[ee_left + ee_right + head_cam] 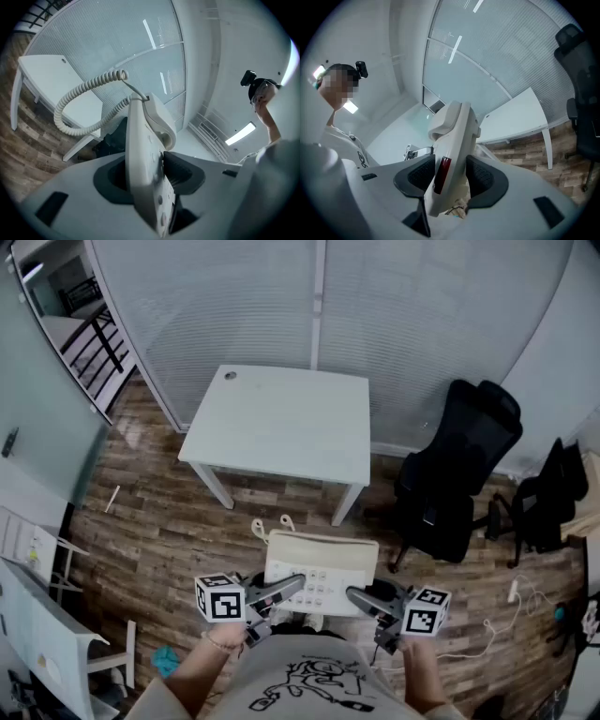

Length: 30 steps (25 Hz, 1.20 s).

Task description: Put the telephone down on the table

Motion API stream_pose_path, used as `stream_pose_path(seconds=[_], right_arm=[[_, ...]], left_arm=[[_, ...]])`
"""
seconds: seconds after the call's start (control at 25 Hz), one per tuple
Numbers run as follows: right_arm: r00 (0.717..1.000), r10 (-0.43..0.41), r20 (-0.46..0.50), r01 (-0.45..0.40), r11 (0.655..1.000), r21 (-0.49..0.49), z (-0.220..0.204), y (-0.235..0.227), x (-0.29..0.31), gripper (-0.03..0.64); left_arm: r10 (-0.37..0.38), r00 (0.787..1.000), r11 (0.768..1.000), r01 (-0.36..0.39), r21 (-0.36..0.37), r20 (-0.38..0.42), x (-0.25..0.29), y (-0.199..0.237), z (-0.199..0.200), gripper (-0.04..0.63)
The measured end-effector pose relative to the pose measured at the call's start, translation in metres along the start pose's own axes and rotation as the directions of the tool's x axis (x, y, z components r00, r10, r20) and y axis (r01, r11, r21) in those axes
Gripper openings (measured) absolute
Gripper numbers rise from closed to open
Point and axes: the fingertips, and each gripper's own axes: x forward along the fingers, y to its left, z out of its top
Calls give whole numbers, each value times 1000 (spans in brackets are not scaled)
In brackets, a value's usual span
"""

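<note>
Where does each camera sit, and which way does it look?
Head view: worn by the person, looking down at table, phone, left gripper, right gripper, forearms.
Left gripper view: on that gripper, along fingers clamping the phone; their head at right.
Right gripper view: same on its gripper; head at left.
All share phone, table.

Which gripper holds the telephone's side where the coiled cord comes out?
The left gripper: the coiled cord loops out beyond its jaws in its own view. The right gripper holds the opposite side of the telephone.
</note>
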Motion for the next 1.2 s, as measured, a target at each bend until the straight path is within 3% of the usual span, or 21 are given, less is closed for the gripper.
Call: stream_pose_path(seconds=[1.2], right_arm=[[1000,20,-8,-20,1000,-13,20,-11,-19,222]], left_arm=[[10,999,1000,-10,-2,34,26,-8,3,183]])
